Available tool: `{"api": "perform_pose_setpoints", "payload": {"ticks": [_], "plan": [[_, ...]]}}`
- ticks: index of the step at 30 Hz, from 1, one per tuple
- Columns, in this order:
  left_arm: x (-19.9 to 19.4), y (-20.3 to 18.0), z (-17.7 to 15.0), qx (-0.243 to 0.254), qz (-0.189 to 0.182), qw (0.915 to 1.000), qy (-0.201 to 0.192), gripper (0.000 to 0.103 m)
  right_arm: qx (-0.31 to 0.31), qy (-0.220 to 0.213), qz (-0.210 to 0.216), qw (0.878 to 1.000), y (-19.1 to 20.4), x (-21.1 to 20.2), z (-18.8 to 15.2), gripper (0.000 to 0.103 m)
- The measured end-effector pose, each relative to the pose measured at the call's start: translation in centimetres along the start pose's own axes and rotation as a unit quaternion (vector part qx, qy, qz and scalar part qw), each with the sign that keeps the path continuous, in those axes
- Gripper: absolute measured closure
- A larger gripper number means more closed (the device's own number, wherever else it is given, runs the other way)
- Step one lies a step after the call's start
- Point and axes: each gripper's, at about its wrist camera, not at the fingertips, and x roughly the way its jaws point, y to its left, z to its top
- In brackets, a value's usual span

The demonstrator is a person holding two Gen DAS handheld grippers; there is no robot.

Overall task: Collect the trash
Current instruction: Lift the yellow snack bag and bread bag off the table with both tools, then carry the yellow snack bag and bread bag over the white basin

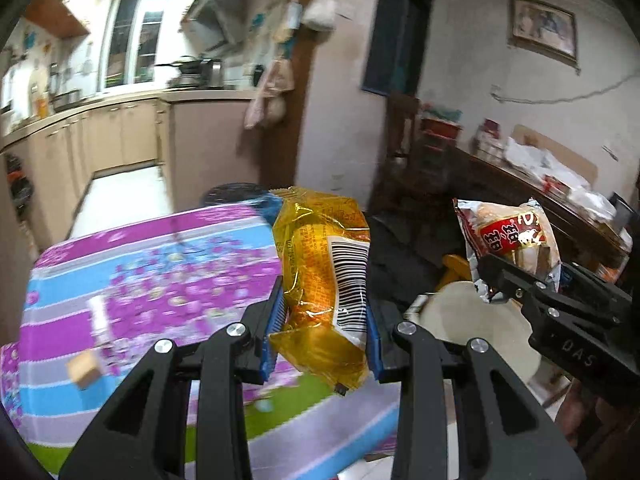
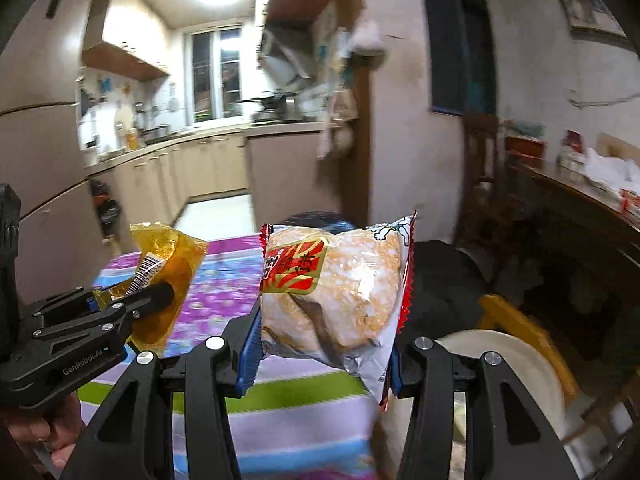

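My left gripper (image 1: 326, 320) is shut on a crumpled yellow wrapper (image 1: 324, 264) with a barcode and holds it above the table's right edge. My right gripper (image 2: 324, 344) is shut on a white and red snack packet (image 2: 340, 292), held up in the air. In the left wrist view the right gripper (image 1: 516, 280) shows at the right with the snack packet (image 1: 508, 236). In the right wrist view the left gripper (image 2: 132, 300) shows at the left with the yellow wrapper (image 2: 164, 268).
A table with a purple, blue and green flowered cloth (image 1: 140, 280) lies below and to the left. A small brown box (image 1: 84, 370) sits on it. A round white bin lid (image 1: 472, 320) and a yellow stool (image 2: 516, 324) stand to the right. A cluttered dark sideboard (image 1: 552, 196) lines the right wall.
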Motion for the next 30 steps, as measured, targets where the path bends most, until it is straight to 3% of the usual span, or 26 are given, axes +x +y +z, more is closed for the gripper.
{"api": "perform_pose_setpoints", "payload": {"ticks": [8,15,18,21,30], "plan": [[4.7,-9.2,1.3,0.045,-0.086,0.9942,0.047,0.071,0.057,0.058,-0.059,0.995,-12.5,-0.9,-0.6,0.053],[11.3,-16.4,-0.2,0.081,-0.142,0.9747,0.152,0.070,0.100,0.171,-0.074,0.977,-22.1,3.3,-3.6,0.053],[14.6,-18.0,-2.0,0.084,-0.144,0.9648,0.203,0.070,0.113,0.203,-0.074,0.970,-24.4,5.3,-5.5,0.053],[16.1,-18.2,-3.9,0.093,-0.139,0.9591,0.229,0.070,0.125,0.222,-0.069,0.964,-26.0,6.8,-7.2,0.053],[18.4,-18.9,-5.5,0.090,-0.128,0.9563,0.247,0.070,0.134,0.242,-0.064,0.959,-25.6,9.4,-10.2,0.053]]}}
